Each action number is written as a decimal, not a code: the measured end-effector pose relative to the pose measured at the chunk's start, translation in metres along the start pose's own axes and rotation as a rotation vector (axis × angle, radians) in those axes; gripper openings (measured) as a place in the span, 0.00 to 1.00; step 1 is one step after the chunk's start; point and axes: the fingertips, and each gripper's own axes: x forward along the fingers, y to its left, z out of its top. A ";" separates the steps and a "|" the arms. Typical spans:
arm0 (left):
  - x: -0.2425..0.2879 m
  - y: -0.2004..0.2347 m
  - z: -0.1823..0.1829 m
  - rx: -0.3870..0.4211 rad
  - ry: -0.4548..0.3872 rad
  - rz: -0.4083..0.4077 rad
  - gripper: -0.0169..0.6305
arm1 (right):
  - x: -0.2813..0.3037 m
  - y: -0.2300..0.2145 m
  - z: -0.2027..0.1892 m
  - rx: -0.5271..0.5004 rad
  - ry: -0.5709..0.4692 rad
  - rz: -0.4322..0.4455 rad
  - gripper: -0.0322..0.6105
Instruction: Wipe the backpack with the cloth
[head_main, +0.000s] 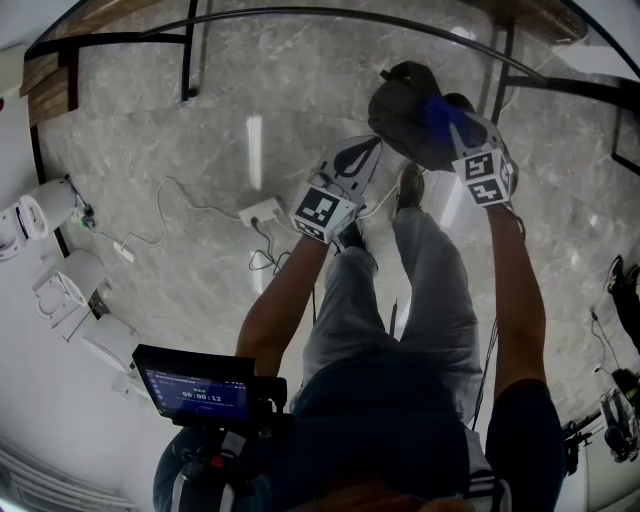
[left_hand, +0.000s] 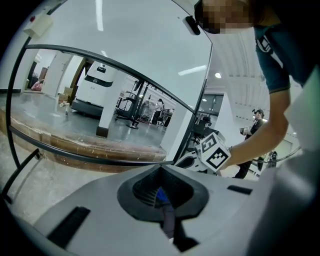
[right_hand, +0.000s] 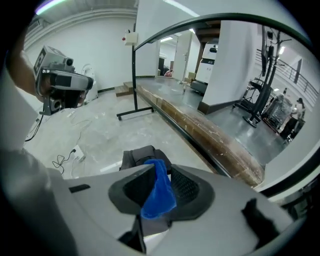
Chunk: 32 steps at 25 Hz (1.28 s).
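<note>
In the head view the dark grey backpack hangs above the floor between my two grippers. The blue cloth lies against its right side. My right gripper is shut on that cloth. In the right gripper view the blue cloth is bunched between the pads, with the backpack just beyond and below. My left gripper touches the backpack's left edge. In the left gripper view it is shut on a thin grey strap with a sliver of blue above it.
A white power strip and loose cables lie on the marble floor to the left. White machines stand at the far left. A black curved rail runs across the top. The person's legs and shoes stand right below the backpack.
</note>
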 end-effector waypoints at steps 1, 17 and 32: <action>-0.005 -0.003 0.003 0.003 0.000 -0.001 0.03 | -0.009 -0.001 0.004 0.008 -0.012 -0.013 0.18; -0.151 -0.101 0.151 0.180 -0.085 0.023 0.03 | -0.336 -0.036 0.126 0.583 -0.648 -0.234 0.18; -0.379 -0.270 0.288 0.339 -0.339 -0.111 0.03 | -0.687 0.148 0.184 0.515 -0.983 -0.344 0.18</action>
